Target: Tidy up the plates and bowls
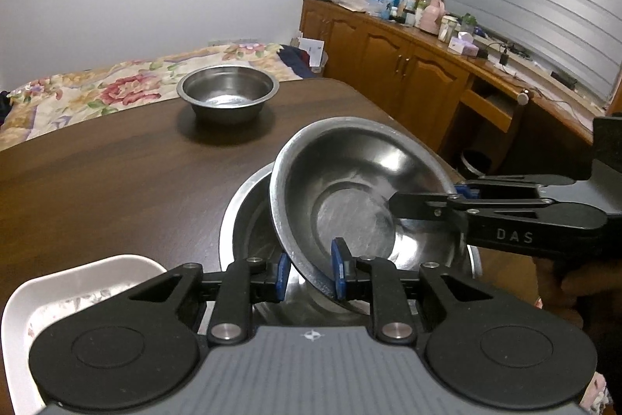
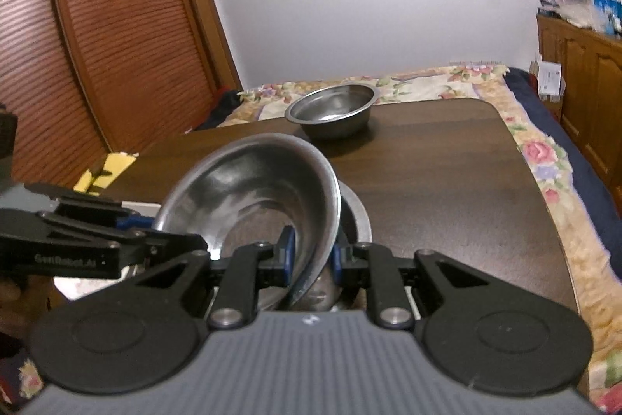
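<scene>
In the left wrist view, the left hand-held gripper (image 1: 311, 269) pinches the near rim of the tilted steel bowl (image 1: 350, 197), which leans inside the larger bowl (image 1: 248, 216) on the counter (image 1: 97, 181). A white dish (image 1: 77, 282) sits left, another steel bowl (image 1: 228, 94) far.

In the right wrist view, the right hand-held gripper (image 2: 313, 257) clamps the same bowl's opposite rim.
</scene>
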Available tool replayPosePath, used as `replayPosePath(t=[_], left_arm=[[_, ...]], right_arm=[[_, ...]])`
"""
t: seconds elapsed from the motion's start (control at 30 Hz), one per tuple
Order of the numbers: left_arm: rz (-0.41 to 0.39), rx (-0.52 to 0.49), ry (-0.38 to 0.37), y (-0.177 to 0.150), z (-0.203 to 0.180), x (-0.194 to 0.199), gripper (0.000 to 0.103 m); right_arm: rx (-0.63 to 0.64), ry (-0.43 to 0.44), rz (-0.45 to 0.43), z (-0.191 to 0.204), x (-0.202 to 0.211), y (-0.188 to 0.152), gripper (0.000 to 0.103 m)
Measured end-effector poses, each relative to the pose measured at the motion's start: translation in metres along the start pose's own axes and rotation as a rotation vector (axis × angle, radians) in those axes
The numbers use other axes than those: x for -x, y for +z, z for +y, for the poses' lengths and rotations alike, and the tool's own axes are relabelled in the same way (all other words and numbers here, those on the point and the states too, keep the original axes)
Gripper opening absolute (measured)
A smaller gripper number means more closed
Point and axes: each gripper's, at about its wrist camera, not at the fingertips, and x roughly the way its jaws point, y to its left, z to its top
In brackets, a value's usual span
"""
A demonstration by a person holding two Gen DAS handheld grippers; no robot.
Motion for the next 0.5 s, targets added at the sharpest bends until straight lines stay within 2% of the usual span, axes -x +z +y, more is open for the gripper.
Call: replayPosePath(t=[0.23, 0.5], left_arm=[[0.013, -0.030, 0.043, -0.001, 0.000, -0.007, 0.024], [-0.003, -0.017, 0.050, -0.002, 0.005, -0.005, 0.023]], right_arm=[[0.139, -0.031, 0.019, 0.014, 0.000, 0.000, 0.020], [0.186, -0.043, 0.044, 0.014, 0.001, 0.005, 0.020]])
